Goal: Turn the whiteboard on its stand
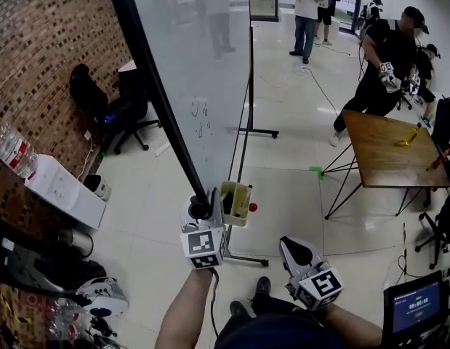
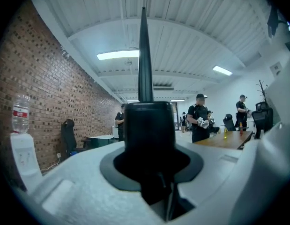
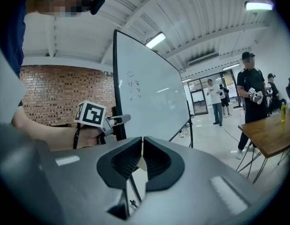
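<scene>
The tall whiteboard (image 1: pixel 206 57) stands on a wheeled stand (image 1: pixel 257 131), its dark side frame (image 1: pixel 158 93) slanting down toward me. My left gripper (image 1: pixel 201 211) is shut on that frame's lower end. In the left gripper view the frame (image 2: pixel 145 55) rises straight up out of the left gripper (image 2: pixel 148 139). My right gripper (image 1: pixel 291 247) hangs low to the right of the board, shut on nothing. In the right gripper view the right gripper (image 3: pixel 142 146) shows its pads touching, with the whiteboard (image 3: pixel 149 93) and the left gripper (image 3: pixel 112 121) ahead.
A small tray (image 1: pixel 235 202) of markers hangs on the board beside the left gripper. To the right stands a wooden folding table (image 1: pixel 388 151) with people beyond it. An office chair (image 1: pixel 119 111), a water dispenser (image 1: pixel 65 191) and a brick wall (image 1: pixel 43 42) line the left.
</scene>
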Demonstrator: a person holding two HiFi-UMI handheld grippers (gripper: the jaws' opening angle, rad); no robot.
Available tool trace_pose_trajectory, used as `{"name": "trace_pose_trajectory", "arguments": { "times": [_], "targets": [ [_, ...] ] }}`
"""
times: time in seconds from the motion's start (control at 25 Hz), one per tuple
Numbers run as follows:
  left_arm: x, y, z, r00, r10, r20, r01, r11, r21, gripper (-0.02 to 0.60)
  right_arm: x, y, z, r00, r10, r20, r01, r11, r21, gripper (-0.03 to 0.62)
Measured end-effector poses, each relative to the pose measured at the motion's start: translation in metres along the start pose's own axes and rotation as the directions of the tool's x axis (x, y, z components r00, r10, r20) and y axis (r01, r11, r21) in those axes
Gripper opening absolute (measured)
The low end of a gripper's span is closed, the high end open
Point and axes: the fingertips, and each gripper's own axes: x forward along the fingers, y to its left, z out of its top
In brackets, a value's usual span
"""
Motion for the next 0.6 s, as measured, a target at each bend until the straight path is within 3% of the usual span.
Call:
{"name": "trace_pose_trajectory", "arguments": {
  "times": [0.24,0.6],
  "targets": [
    [-0.023,-0.022,0.001,1.0,-0.017,0.007,0.017,1.0,0.003,0.135,-0.045,0.032,-0.034,0.997,-0.035,-0.064,0.036,0.999,0.013,0.018],
    [-0.052,-0.024,-0.008,0.999,-0.017,-0.045,0.016,1.0,-0.002,0.135,-0.107,0.022,-0.028,0.999,-0.046,0.017,0.045,0.998,0.039,0.018]
  ]
}}
